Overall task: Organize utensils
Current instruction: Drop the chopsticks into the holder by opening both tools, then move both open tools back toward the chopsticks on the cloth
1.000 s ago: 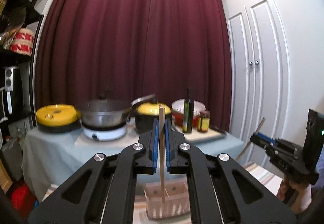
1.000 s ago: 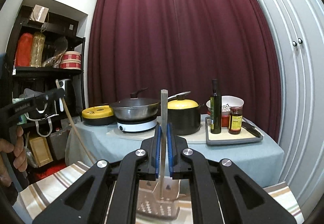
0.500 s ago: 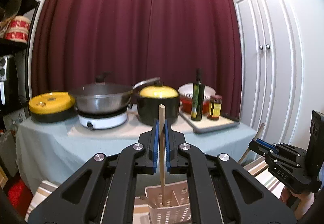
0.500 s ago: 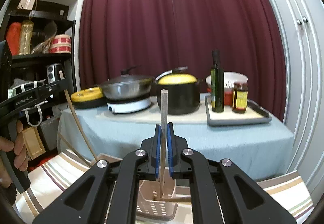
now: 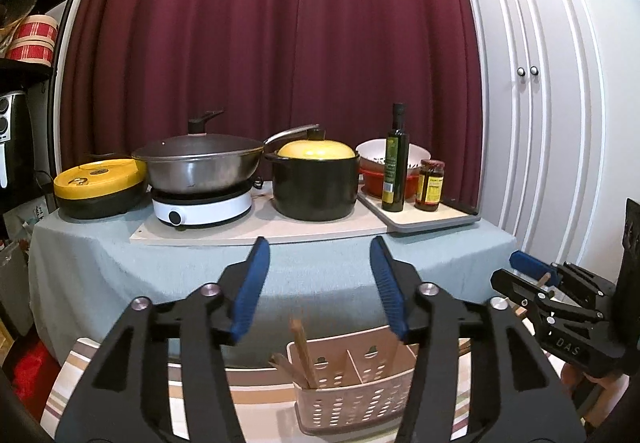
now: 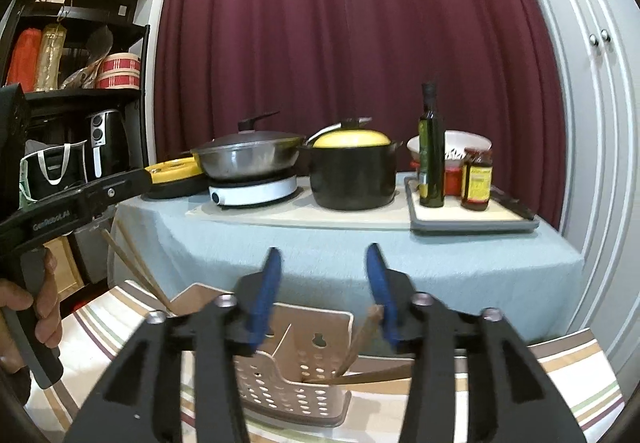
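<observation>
A beige perforated plastic utensil caddy (image 5: 352, 387) with dividers is sitting on a striped cloth (image 6: 560, 375), directly below and just ahead of both tools. The left gripper (image 5: 318, 285), black with blue pads, is hanging above it with its jaws spread wide and holding nothing; the right gripper (image 6: 324, 293) is likewise gaping empty over the caddy. Brown wooden chopsticks (image 5: 302, 351) are leaning tilted in the caddy's left compartment, and others (image 6: 362, 335) are slanting in its right side.

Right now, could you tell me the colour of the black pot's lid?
Yellow lid; clearest in the left wrist view.
</observation>
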